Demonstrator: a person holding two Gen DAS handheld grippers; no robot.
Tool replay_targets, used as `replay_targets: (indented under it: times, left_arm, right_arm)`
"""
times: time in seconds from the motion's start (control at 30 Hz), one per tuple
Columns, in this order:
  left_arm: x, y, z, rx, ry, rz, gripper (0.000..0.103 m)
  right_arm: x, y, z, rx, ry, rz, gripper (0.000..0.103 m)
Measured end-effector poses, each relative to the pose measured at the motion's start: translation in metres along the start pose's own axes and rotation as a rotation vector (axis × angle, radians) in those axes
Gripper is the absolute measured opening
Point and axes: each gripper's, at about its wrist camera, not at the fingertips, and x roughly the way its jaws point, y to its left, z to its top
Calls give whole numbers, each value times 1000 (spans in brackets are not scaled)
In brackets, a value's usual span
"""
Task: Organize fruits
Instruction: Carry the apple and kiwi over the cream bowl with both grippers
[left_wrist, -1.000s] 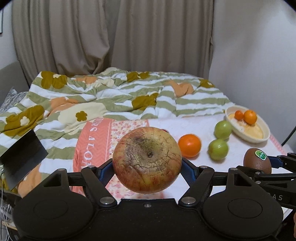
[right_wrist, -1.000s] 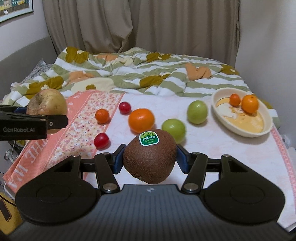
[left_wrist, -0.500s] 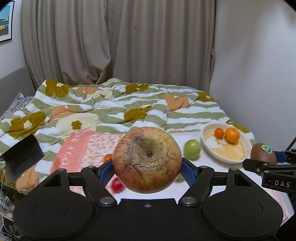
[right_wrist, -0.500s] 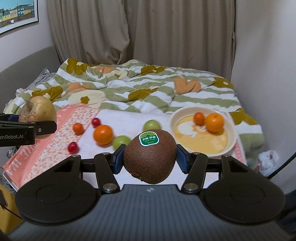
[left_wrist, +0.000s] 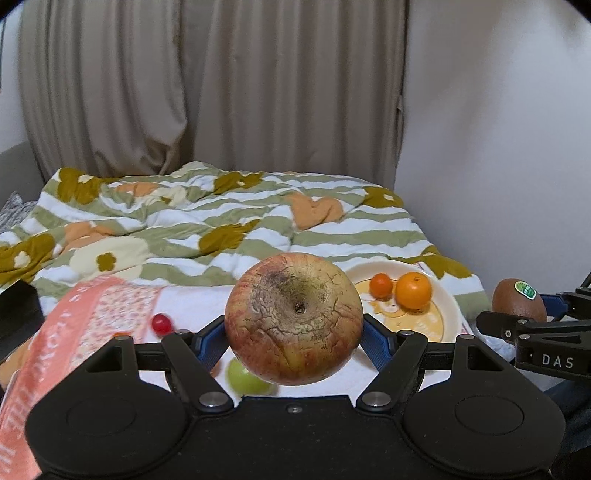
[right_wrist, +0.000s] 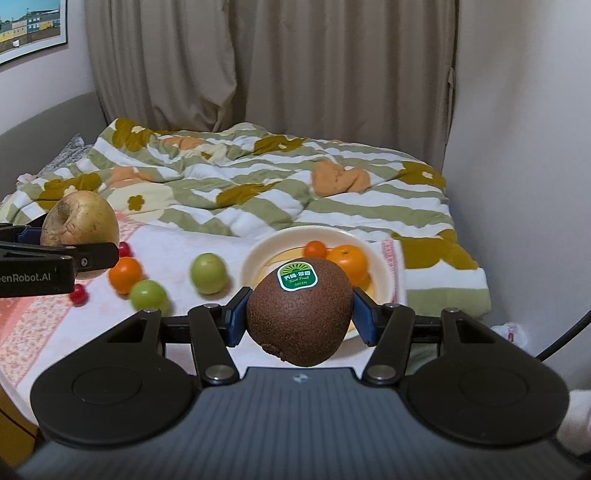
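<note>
My left gripper is clamped on the apple, its blue pads pressed against both sides, the cracked, brownish end facing my camera. My right gripper is clamped the same way on the kiwi, green sticker on top. In the right wrist view the left gripper sits at the far left with the apple in it; in the left wrist view the right gripper and kiwi sit at the right edge. Both fruits hang clear of the bed.

Just beyond the kiwi lies the cream plate with a yellow centre, holding a big orange and a small orange touching or nearly touching it. Left of the plate, on the white cloth, rests a green fruit; further left and nearer me, a second green fruit beside another orange. A red cherry tomato lies by the left gripper's finger, and another one peeks out just behind it. A pink patterned border runs down the cloth's left side.

Farther off is the rumpled green-striped flowered quilt, then beige curtains. A framed picture hangs on the left wall.
</note>
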Motion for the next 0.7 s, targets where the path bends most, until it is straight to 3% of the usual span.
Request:
replay_targets:
  times: [0.37, 0.7]
  left_arm:
    - [81, -41, 20, 86, 56, -62, 78]
    - [171, -74, 16, 242, 152, -98, 78]
  right_arm:
    - [51, -49, 10, 48, 15, -34, 72]
    - [99, -75, 3, 112, 88, -51, 72]
